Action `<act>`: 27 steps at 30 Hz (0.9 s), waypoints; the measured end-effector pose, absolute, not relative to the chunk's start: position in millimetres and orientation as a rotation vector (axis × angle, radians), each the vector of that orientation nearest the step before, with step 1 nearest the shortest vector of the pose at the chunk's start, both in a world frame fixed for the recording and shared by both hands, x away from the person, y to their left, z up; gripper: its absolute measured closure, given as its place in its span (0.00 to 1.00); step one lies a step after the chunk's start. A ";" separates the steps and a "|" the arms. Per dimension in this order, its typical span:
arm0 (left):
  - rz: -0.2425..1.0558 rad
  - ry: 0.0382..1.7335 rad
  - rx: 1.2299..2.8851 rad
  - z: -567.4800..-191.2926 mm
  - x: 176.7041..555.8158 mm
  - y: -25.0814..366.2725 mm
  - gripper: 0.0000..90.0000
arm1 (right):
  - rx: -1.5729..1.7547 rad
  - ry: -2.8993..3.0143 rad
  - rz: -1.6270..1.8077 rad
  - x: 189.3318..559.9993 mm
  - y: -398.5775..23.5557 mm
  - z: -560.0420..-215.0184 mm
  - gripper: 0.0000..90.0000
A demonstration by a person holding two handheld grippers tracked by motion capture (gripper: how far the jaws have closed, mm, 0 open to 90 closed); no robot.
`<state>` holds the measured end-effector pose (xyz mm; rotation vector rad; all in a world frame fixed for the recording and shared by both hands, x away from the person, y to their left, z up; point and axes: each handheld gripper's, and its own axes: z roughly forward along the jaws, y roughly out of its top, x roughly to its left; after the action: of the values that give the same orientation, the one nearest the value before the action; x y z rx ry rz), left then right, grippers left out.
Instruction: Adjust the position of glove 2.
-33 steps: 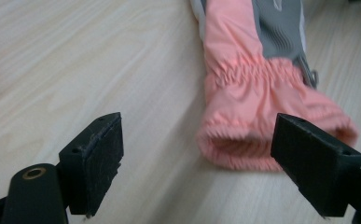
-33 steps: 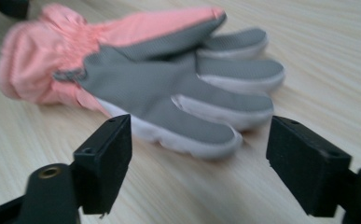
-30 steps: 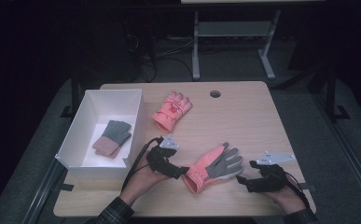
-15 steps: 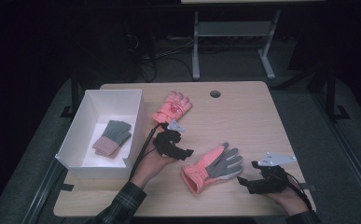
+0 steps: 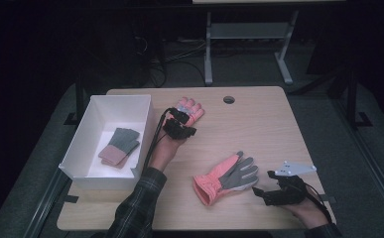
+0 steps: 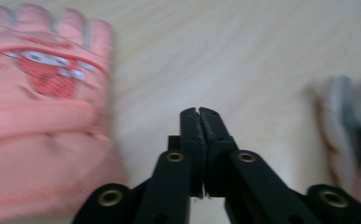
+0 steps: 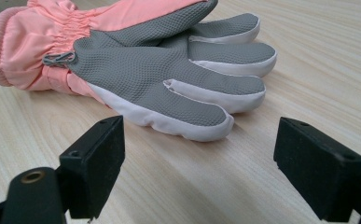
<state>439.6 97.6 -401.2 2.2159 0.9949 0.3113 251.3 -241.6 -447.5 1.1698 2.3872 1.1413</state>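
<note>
The left gripper point(image 5: 180, 125) is up near the far glove point(image 5: 189, 110), a pink one lying back-up on the bench point(image 5: 259, 124). Its jaws have just been closing and now stand pressed together with nothing between them. In the left gripper view the tips point(image 6: 199, 114) meet over bare wood, and the far glove point(image 6: 43, 107) lies just off to their left, apart from them, its red patch and finger ends showing, though blurred. At the right edge of that view there is a smear of grey and pink that I take for the other glove.

The right gripper point(image 5: 259, 191) sits low at the near right of the bench, jaws wide apart and holding nothing. Straight ahead of them lies the near glove point(image 5: 225, 177), palm up, grey grip side showing, cuff pointing away to the left. In the right gripper view the near glove point(image 7: 159, 65) has its fingertips aimed toward the gap between the jaws, close in front but not touching either pad.

Beyond the left gripper's outer side stands a white box point(image 5: 88, 136) with another pair of gloves point(image 5: 120, 146) lying flat inside.
</note>
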 end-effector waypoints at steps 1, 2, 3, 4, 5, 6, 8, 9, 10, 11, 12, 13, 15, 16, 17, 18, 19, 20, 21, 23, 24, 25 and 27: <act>0.340 1.040 2.201 -402.6 450.9 99.1 1.00 | 1.169 2.387 1.143 251.0 -241.5 -447.2 0.18; 0.340 1.040 2.201 -402.6 450.9 99.1 1.00 | 1.168 2.387 1.145 250.9 -241.4 -447.0 0.18; 0.385 1.072 2.200 -402.9 460.8 100.5 1.00 | 1.169 2.387 1.147 250.8 -241.1 -446.9 0.18; 0.401 1.087 2.196 -402.5 465.5 101.2 1.00 | 1.168 2.388 1.146 250.9 -241.0 -446.9 0.18; 0.401 1.087 2.196 -402.5 465.5 101.2 1.00 | 1.170 2.391 1.144 251.0 -240.8 -447.1 0.18; 0.416 1.100 2.192 -401.6 469.9 101.8 1.00 | 1.170 2.391 1.144 251.0 -240.8 -447.1 0.18; 0.466 1.122 2.183 -397.2 481.0 104.8 0.95 | 1.172 2.395 1.140 251.5 -241.5 -447.4 0.18; 0.482 1.129 2.185 -396.4 483.9 104.2 0.88 | 1.172 2.392 1.143 251.6 -241.8 -447.6 0.18; 0.486 1.142 2.184 -396.2 486.9 103.7 0.82 | 1.178 2.392 1.145 251.5 -242.2 -447.6 0.18; 0.483 1.150 2.186 -396.6 490.0 103.0 0.81 | 1.180 2.391 1.146 251.6 -242.7 -447.8 0.18; 0.483 1.150 2.186 -396.6 490.0 103.0 0.79 | 1.180 2.391 1.146 251.6 -242.7 -447.8 0.18; 0.514 1.173 2.203 -398.7 495.4 101.4 0.75 | 1.181 2.394 1.144 252.1 -243.8 -448.2 0.18; 0.504 1.189 2.198 -402.8 500.2 101.5 0.71 | 1.185 2.396 1.144 252.2 -244.0 -448.7 0.18; 0.513 1.199 2.194 -405.6 501.8 101.2 0.68 | 1.182 2.398 1.144 252.1 -244.2 -448.8 0.18; 0.513 1.199 2.194 -405.6 501.8 101.2 0.66 | 1.182 2.398 1.144 252.1 -244.2 -448.8 0.18; 0.518 1.210 2.199 -408.6 503.3 100.7 0.66 | 1.180 2.398 1.144 252.0 -244.2 -448.7 0.18; 0.513 1.221 2.208 -415.8 506.8 100.6 0.58 | 1.180 2.397 1.145 251.8 -244.2 -448.2 0.18; 0.513 1.221 2.208 -415.8 506.8 100.6 0.57 | 1.179 2.397 1.145 251.8 -244.2 -448.4 0.18; 0.495 1.241 2.217 -422.9 510.3 102.4 0.57 | 1.179 2.398 1.146 251.8 -244.1 -448.5 0.18; 0.483 1.262 2.217 -429.0 513.0 104.2 0.59 | 1.181 2.402 1.151 251.6 -244.2 -448.5 0.18; 0.484 1.262 2.226 -431.7 514.3 105.3 0.62 | 1.181 2.402 1.152 251.5 -244.3 -448.5 0.18; 0.471 1.269 2.226 -434.5 515.5 106.1 0.66 | 1.180 2.402 1.152 251.4 -244.4 -448.4 0.18; 0.443 1.274 2.226 -438.3 517.5 107.7 0.76 | 1.180 2.399 1.153 251.2 -244.7 -448.0 0.19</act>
<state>517.5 107.7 -438.3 2.2258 1.2738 0.4428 251.2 -244.7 -448.0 1.1802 2.3986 1.1527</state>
